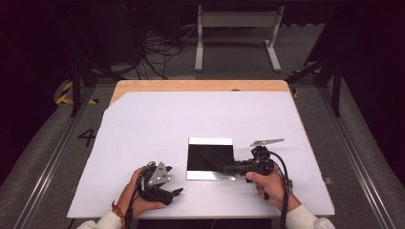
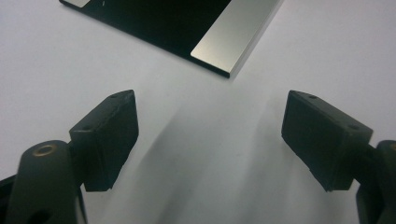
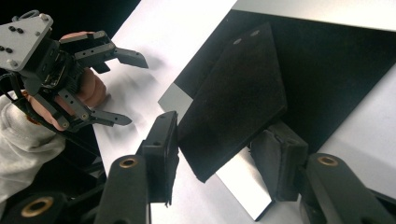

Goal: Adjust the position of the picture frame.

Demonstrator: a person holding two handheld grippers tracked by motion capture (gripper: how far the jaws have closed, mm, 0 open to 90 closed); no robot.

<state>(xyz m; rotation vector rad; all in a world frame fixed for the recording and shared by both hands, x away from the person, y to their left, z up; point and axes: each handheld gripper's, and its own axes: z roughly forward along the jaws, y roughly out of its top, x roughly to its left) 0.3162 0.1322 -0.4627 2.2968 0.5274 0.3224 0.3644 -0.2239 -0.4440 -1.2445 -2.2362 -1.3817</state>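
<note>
The room is dim, and from the high view the floor and corners sink into near-black, darkest at 9 and 3 o'clock. Light falls from above onto the white tabletop [image 1: 157, 129], the brightest area, evenly lit without glare. The picture is soft and slightly grainy. In the left gripper view, two dark fingers [image 2: 109, 135] throw soft grey shadows toward 12 o'clock, and a silver strip [image 2: 236, 35] at 12 o'clock shines with a pale sheen. The near fingers are a little out of focus. In the right gripper view, the white surface washes out toward 12 o'clock, while the black sheet [image 3: 233, 100] stays matte and the lower corners blur.
</note>
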